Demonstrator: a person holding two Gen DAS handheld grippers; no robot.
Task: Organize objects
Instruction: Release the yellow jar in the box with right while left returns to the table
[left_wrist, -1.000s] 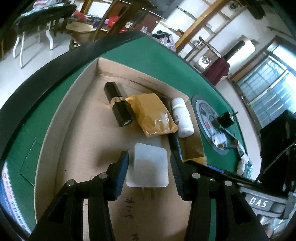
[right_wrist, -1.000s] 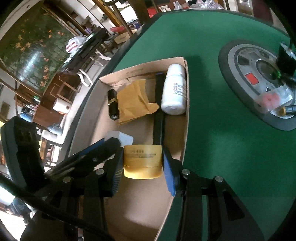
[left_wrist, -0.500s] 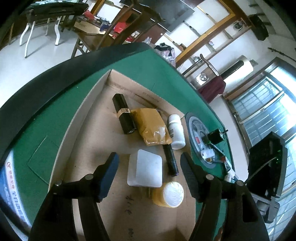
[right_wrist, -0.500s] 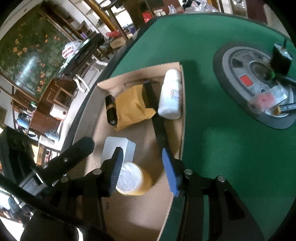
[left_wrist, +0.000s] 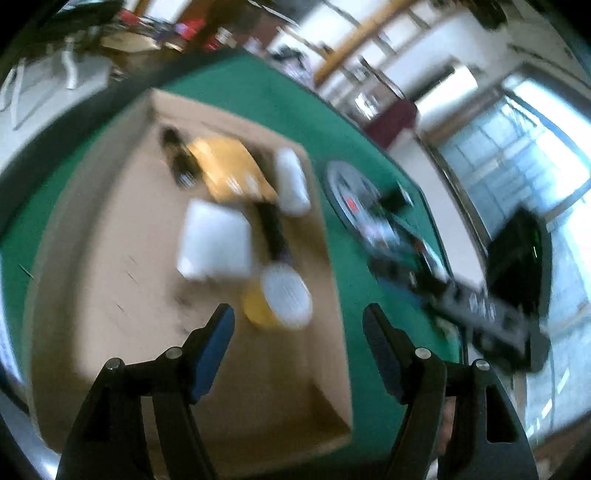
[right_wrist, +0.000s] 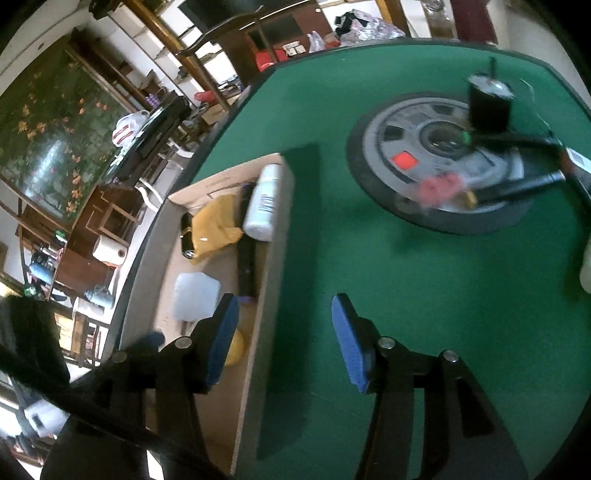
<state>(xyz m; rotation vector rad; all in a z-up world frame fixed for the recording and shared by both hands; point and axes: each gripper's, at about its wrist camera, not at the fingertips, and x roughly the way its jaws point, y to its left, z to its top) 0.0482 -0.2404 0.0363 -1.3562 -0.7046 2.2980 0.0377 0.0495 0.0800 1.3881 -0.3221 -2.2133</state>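
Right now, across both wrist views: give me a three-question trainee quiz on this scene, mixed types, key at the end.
1. True or false: the left claw is shut on the yellow jar.
2. Which item lies against the wall of the cardboard box nearest the round grey centre panel? A) white bottle B) black lipstick tube C) white square lid
3. Fill in: the right claw hangs over the box wall and the green ____.

Key: 1 false, it is open and holds nothing. 2 A. 3 felt tabletop.
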